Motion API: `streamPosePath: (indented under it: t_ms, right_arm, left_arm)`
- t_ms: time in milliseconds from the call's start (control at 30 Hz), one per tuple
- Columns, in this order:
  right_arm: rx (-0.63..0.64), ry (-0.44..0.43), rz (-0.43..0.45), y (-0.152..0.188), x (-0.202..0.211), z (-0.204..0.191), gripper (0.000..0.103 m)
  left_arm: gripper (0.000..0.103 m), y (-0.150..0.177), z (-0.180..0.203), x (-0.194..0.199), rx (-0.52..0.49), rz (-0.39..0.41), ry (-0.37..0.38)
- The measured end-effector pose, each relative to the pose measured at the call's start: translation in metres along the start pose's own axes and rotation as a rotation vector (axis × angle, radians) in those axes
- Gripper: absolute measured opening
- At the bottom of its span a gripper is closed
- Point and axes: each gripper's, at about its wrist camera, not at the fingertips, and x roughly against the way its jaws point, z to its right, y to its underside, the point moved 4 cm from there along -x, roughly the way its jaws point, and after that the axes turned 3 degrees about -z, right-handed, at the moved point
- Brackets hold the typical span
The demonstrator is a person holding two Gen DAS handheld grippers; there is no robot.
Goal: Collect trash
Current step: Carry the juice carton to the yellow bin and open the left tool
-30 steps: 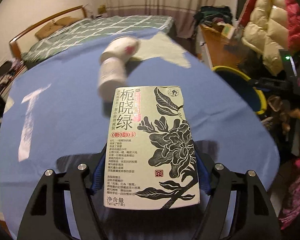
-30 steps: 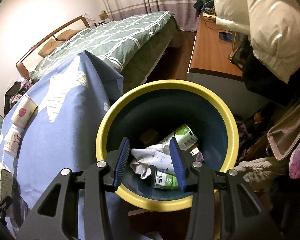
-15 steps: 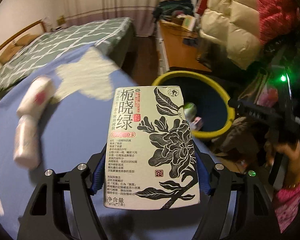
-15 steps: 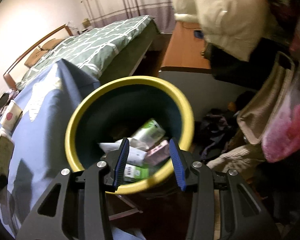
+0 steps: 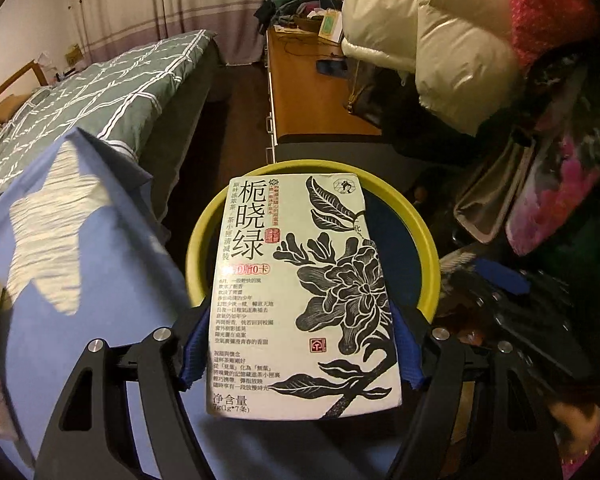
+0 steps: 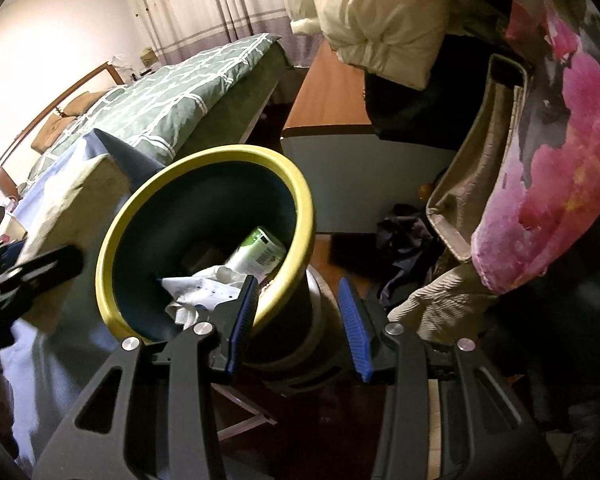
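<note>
While clamped in left gripper point(image 5: 300, 356), tea box point(image 5: 300, 300) fronts bin point(image 5: 428, 248).

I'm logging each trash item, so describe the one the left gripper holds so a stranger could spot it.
Start at the round yellow-rimmed dark bin beside the blue-clothed table. In front of it, the left gripper clamps a flat pale-green tea box. Only it bears black flower art and Chinese lettering.

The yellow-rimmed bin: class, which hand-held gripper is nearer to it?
Right. The right hand-held gripper hangs open at the yellow-rimmed bin, one finger overlapping its rim. The left hand-held gripper holds the tea box just short of it.
</note>
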Motion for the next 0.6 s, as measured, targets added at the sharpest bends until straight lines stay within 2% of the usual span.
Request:
streamPosePath:
  t_ms: [67, 233, 367, 600]
  right_arm:
    - [0.000, 0.004, 0.003, 0.000, 0.001, 0.001, 0.045]
    - [-0.001, -0.002, 0.005, 0.001, 0.002, 0.001, 0.046]
    - [0.010, -0.012, 0.003, 0.002, 0.002, -0.005, 0.046]
    - [0.053, -0.024, -0.005, 0.002, 0.003, -0.031, 0.046]
  left_arm:
    - [0.084, -0.002, 0.000, -0.003, 0.014, 0.005, -0.011]
    - [0.086, 0.000, -0.004, 0.005, 0.030, 0.028, -0.008]
    - [0.090, 0.011, -0.018, 0.027, 0.051, 0.071, -0.019]
    - [0.092, 0.046, -0.075, 0.080, 0.143, 0.157, -0.075]
